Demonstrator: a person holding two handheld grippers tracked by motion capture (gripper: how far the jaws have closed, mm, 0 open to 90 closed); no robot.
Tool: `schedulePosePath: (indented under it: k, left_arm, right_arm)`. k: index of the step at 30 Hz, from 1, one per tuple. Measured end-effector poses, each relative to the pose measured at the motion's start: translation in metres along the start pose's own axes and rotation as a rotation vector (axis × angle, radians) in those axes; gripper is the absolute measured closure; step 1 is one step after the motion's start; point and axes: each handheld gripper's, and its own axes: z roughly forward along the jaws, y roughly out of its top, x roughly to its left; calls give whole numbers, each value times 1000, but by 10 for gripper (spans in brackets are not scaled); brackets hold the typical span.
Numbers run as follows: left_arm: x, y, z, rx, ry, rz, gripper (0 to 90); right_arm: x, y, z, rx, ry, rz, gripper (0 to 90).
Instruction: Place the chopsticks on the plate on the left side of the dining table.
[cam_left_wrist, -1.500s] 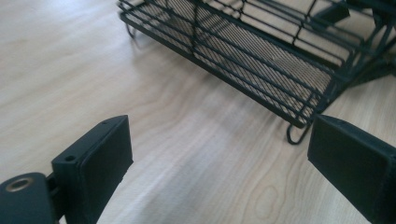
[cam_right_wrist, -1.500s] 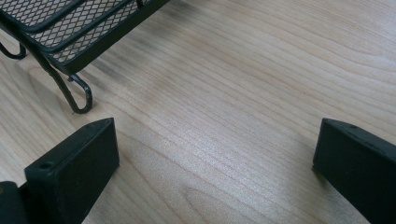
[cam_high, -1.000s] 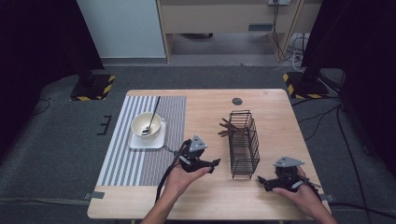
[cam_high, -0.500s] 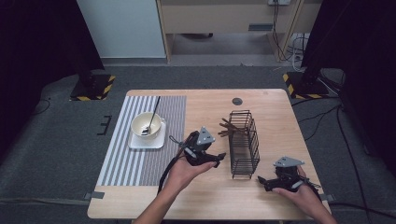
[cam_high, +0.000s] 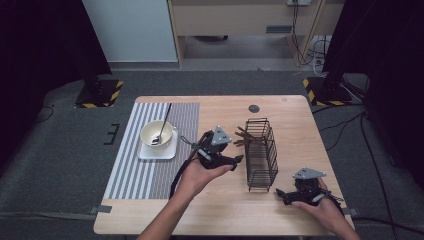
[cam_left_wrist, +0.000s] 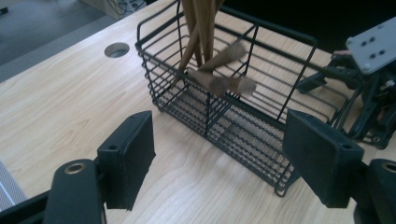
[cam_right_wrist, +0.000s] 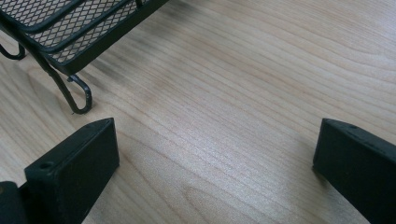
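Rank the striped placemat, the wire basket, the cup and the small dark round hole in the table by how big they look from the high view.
Largest to smallest:
1. striped placemat
2. wire basket
3. cup
4. round hole
All lie at a similar distance from the camera, so the order looks safe.

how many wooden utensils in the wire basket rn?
3 brown wooden utensil handles at least, bunched at one end of the black wire basket, ends poking out through its side. They overlap, so more may be hidden.
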Motion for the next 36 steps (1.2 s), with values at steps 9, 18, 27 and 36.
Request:
schedulePosePath:
  k: [9,18,27,36]
  left_arm:
    - [-1,15,-5,-37,2,21,360]
    - [1,30,-14,-67,6,18,467]
    - [6,33,-22,-104,0,5,595]
    - [12,36,-27,-118,-5,-17,726]
  right_arm:
    - [0,0,0,0,0,0,2]
    - [0,0,0,1,0,0,1]
    - [0,0,0,0,0,0,2]
    - [0,0,0,0,0,0,2]
